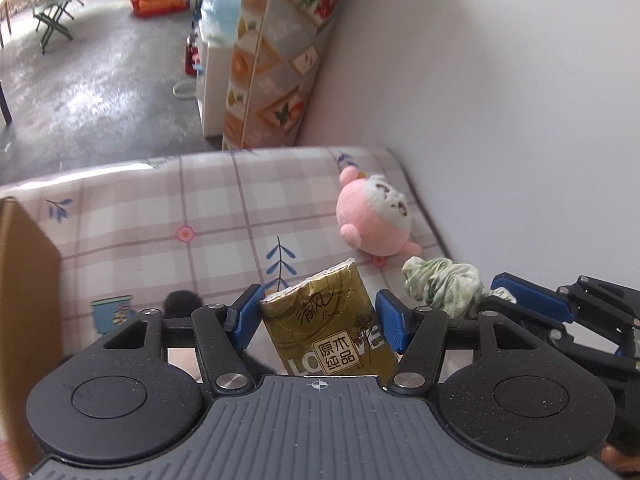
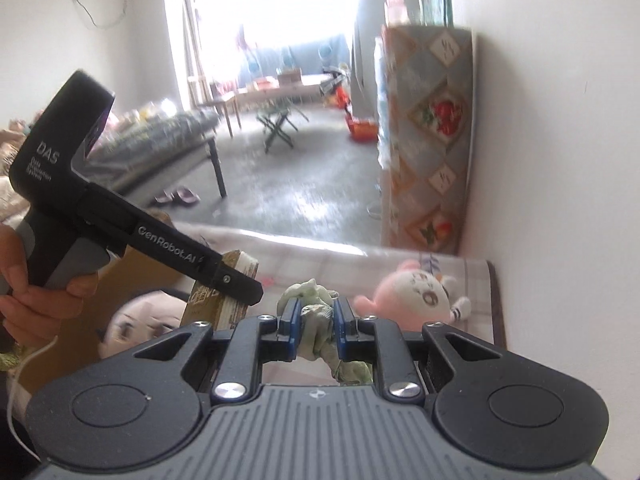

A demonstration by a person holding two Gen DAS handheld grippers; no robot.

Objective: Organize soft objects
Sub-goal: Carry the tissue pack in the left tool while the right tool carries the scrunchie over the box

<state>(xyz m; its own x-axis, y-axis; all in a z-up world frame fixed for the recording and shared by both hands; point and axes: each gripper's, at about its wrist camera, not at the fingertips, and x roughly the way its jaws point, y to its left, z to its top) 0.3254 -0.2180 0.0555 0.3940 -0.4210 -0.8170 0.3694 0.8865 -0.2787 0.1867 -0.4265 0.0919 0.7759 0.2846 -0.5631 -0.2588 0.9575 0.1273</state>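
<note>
Left wrist view: your left gripper point(image 1: 318, 320) clamps the gold tissue pack point(image 1: 330, 324) across its width — lifted off the bed point(image 1: 160, 208). At two o'clock, your right gripper point(image 2: 316, 330) pinches the crumpled green cloth point(image 2: 316, 320); the pink plush toy point(image 1: 374, 216) lies at one o'clock, untouched.

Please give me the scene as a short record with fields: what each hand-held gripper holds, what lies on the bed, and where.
left hand-held gripper: shut on gold foil tissue pack
right hand-held gripper: shut on crumpled pale green cloth
surface: bed with plaid floral sheet
not held: round pink and white plush toy, lying on the sheet beside the white wall
</note>
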